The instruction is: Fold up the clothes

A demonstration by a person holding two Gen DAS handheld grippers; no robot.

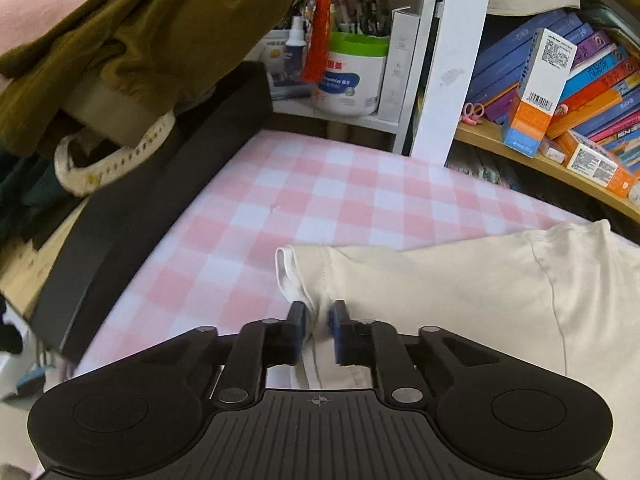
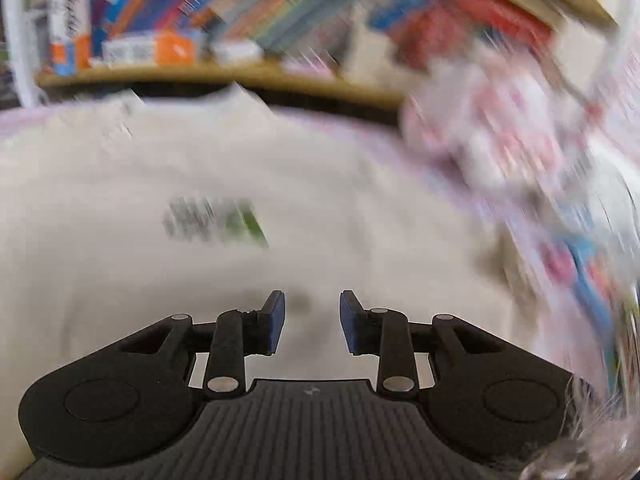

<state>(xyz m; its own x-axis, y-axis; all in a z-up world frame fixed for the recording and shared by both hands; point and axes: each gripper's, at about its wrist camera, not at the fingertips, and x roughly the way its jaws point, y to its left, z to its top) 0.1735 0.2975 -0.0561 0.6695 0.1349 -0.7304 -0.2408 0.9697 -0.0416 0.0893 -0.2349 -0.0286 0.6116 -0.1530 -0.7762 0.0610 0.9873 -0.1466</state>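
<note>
Item: cream T-shirt [image 1: 460, 280], laid flat on the pink-and-white checked bed [image 1: 280, 200], body toward the bed's right side, one short sleeve [image 1: 304, 276] reaching left toward the middle. Pale, soft knit; sleeve hem turned and slightly open at the cuff; shoulder seam visible; a small dark-and-green chest print [image 2: 216, 222], blurred in the right wrist view. Collar end lies toward the far edge of the bed, under the bookshelf [image 1: 520, 152].

Left gripper [image 1: 318, 320]: fingers drawn close, pinching the lower edge of the sleeve near the cuff; cloth bunched between them.

Right gripper [image 2: 312, 316]: fingers spread, nothing between them, above the lower chest of the shirt; view heavily motion-blurred, contact with the cloth cannot be told.

Step in hand, as judged: folding the sleeve in over the body. To do it well: lift just clear of the bed, carry the sleeve across toward the chest in a flat arc, lay it down smooth, and let the fold line fall at the shoulder seam. The free gripper would serve best pinning the body so it does not drag.

Surrounds: black slab [image 1: 160, 184] along the bed's left edge; olive garment [image 1: 140, 40] heaped above it.
</note>
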